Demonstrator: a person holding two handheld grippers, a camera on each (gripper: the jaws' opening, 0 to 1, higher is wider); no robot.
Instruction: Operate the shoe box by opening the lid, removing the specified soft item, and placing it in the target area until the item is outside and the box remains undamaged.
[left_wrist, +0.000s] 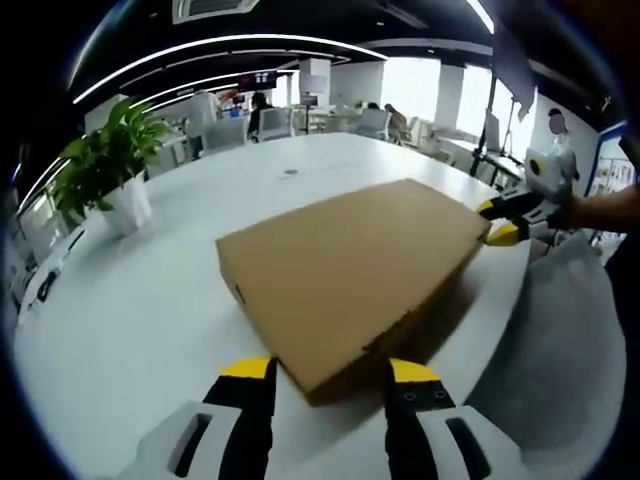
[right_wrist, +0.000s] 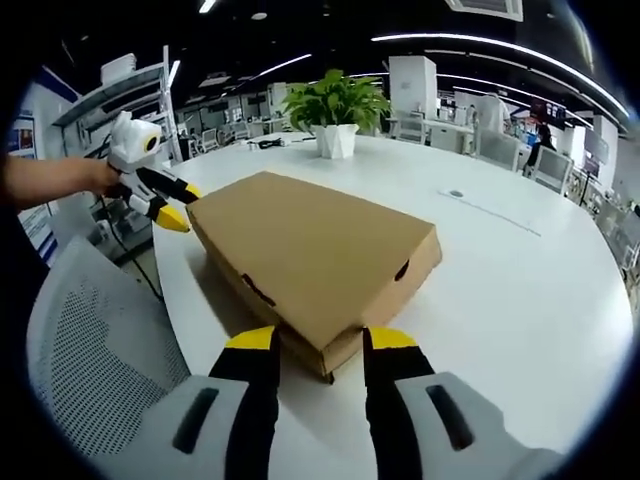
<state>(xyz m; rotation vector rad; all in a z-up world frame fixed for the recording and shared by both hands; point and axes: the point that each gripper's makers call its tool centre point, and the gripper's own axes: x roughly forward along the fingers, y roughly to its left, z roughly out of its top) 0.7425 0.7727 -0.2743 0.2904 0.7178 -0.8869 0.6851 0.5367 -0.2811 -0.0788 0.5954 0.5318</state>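
Fingers first: the left gripper (left_wrist: 330, 372) has its two yellow-tipped fingers (left_wrist: 248, 369) spread wide, one on each side of the near corner of the shoe box (left_wrist: 350, 270), not pinching anything as far as I can see. Same deal with the right gripper (right_wrist: 318, 338): its fingers (right_wrist: 250, 338) are parted around the opposite corner of the shoe box, and whether the tips actually touch the cardboard I can't tell.

The shoe box is a flat brown cardboard one, lid down and closed, lying on the white table (left_wrist: 150, 310) close to its edge. The lid sits a bit tilted, higher on one side. In the right gripper view there's a slot and a small dark hole on the box's side wall.

Each gripper also shows up in the other's view, at the far corner of the box, held by a person's hand (right_wrist: 100, 176).

A grey mesh chair (right_wrist: 90, 340) stands just beside the box, off the table edge. A potted plant (right_wrist: 335, 110) in a white pot sits on the table beyond the box, well apart from it. Behind the table there's an office with desks and a few people sitting.
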